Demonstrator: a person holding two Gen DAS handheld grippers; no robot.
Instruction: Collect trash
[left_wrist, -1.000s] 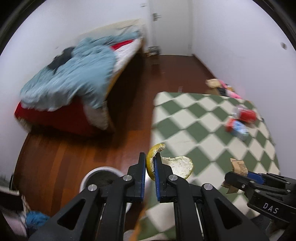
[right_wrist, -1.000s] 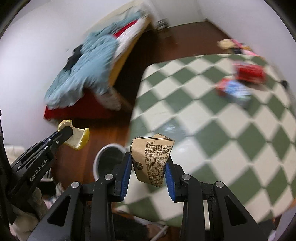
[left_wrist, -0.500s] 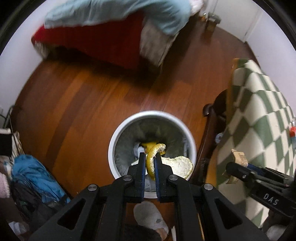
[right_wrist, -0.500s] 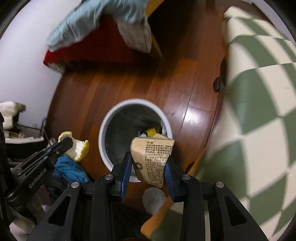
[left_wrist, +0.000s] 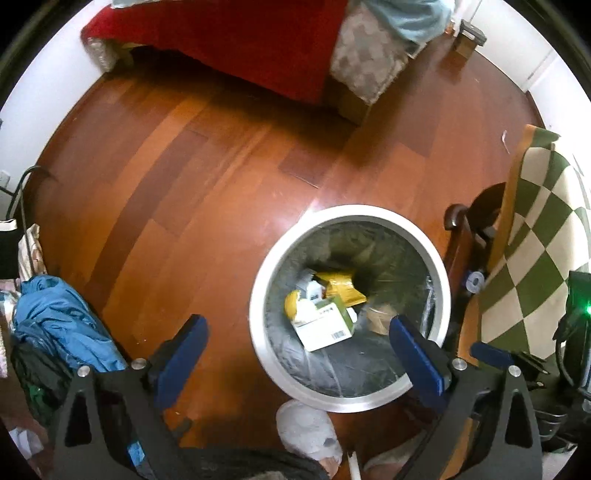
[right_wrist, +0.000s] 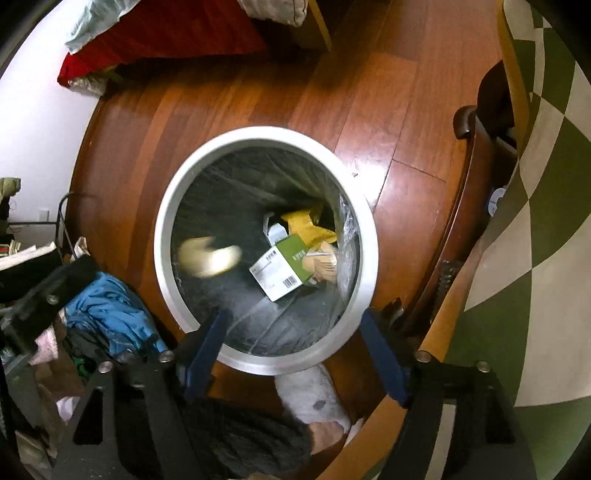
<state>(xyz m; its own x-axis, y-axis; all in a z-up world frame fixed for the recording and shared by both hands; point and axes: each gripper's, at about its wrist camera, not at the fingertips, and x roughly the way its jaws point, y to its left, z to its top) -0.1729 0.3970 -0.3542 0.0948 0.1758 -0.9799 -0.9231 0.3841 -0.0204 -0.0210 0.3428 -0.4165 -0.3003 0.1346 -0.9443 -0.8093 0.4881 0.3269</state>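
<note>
A round bin with a white rim (left_wrist: 258, 288) (right_wrist: 162, 206) and a dark liner stands on the wood floor below both grippers. My left gripper (left_wrist: 297, 332) is open and empty above its near rim. My right gripper (right_wrist: 295, 328) is open and empty above its near rim too. In the bin lie a green and white carton (left_wrist: 325, 325) (right_wrist: 284, 269), a yellow bag (left_wrist: 341, 284) (right_wrist: 308, 227) and a brown paper piece (left_wrist: 380, 315) (right_wrist: 319, 264). The yellow peel (right_wrist: 208, 256) is a blur inside the bin in the right wrist view, and shows at the carton's left in the left wrist view (left_wrist: 291, 304).
A table with a green checked cloth (left_wrist: 535, 258) (right_wrist: 546, 184) stands right of the bin, with a dark chair frame (left_wrist: 458, 236) (right_wrist: 469, 155) between. A bed with a red cover (left_wrist: 240, 40) is at the far side. Blue clothing (left_wrist: 59, 325) (right_wrist: 110, 314) lies left. A foot in a grey sock (left_wrist: 306, 432) is near the bin.
Both grippers opened over the bin. The peel left the left gripper and the brown paper left the right gripper; both dropped into the bin.
</note>
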